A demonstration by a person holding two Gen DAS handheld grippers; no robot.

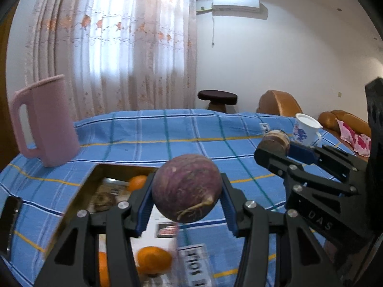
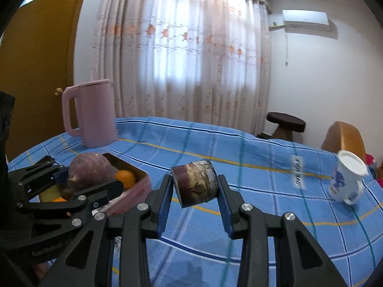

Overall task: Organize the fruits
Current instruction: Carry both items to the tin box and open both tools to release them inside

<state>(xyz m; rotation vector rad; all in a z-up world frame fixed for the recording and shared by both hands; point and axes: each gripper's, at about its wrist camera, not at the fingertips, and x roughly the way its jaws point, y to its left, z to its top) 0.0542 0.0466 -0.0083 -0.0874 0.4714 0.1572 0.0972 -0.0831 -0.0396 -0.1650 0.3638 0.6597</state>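
Observation:
My left gripper (image 1: 188,191) is shut on a round purple turnip-like fruit (image 1: 186,189) and holds it above an open tin box (image 1: 93,174) with oranges (image 1: 154,259) in it. It also shows in the right wrist view (image 2: 91,169), over the box (image 2: 136,189). My right gripper (image 2: 195,186) is shut on a short brown cut cylinder piece (image 2: 195,184), held above the blue checked cloth to the right of the box. It shows in the left wrist view (image 1: 275,142) too.
A pink jug (image 1: 45,124) stands at the back left of the table. A white mug with blue print (image 2: 346,179) stands at the right. A dark stool (image 2: 286,122) and orange sofa (image 1: 280,102) lie beyond the table.

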